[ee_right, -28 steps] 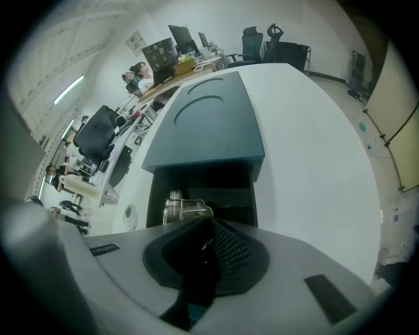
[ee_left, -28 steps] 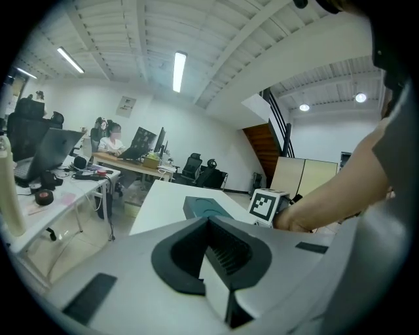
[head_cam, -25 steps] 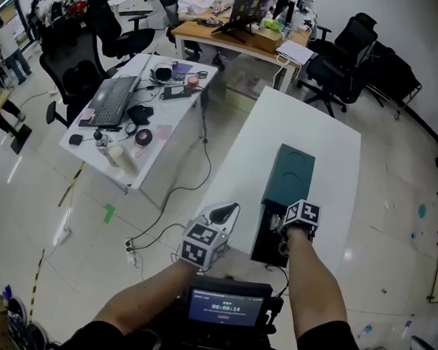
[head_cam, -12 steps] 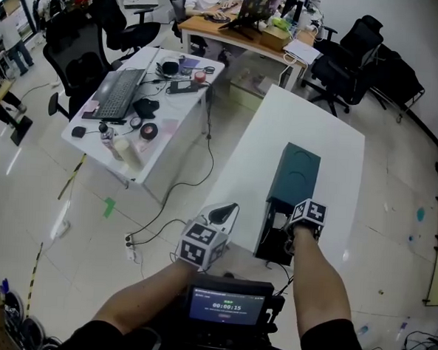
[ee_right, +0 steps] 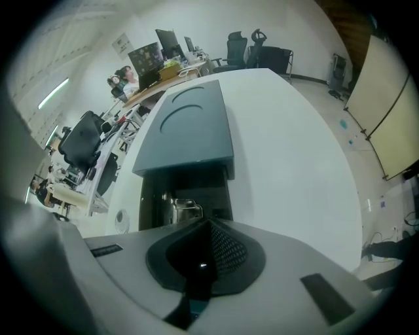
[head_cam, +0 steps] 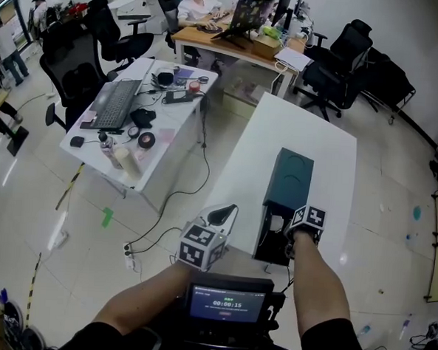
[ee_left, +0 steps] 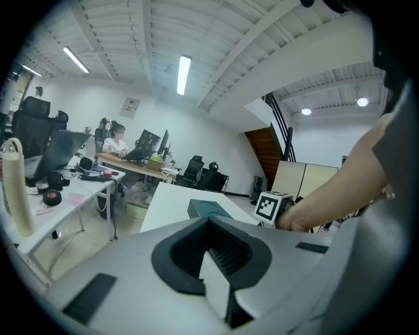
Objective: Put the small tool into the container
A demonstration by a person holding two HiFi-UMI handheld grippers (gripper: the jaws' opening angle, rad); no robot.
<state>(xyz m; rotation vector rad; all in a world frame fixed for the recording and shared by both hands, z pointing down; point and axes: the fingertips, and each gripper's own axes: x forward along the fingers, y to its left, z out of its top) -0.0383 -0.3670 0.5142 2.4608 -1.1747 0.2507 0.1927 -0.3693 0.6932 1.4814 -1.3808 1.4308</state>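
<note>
Left gripper (ee_left: 219,275): jaws together, empty.
Right gripper (ee_right: 206,258): jaws together, empty, above the teal container (ee_right: 186,124).
Progress: small tool (ee_right: 180,208) (metal, shape unclear) lies inside; likely done.

2 grippers (left gripper (head_cam: 226,213), right gripper (head_cam: 287,231)), 1 teal container (head_cam: 288,179), 1 table (head_cam: 253,154) under it.

Left tool (ee_left: 217,265) jaws seem together, empty; beyond, a teal container (ee_left: 208,209) on the white table (ee_left: 167,203).
</note>
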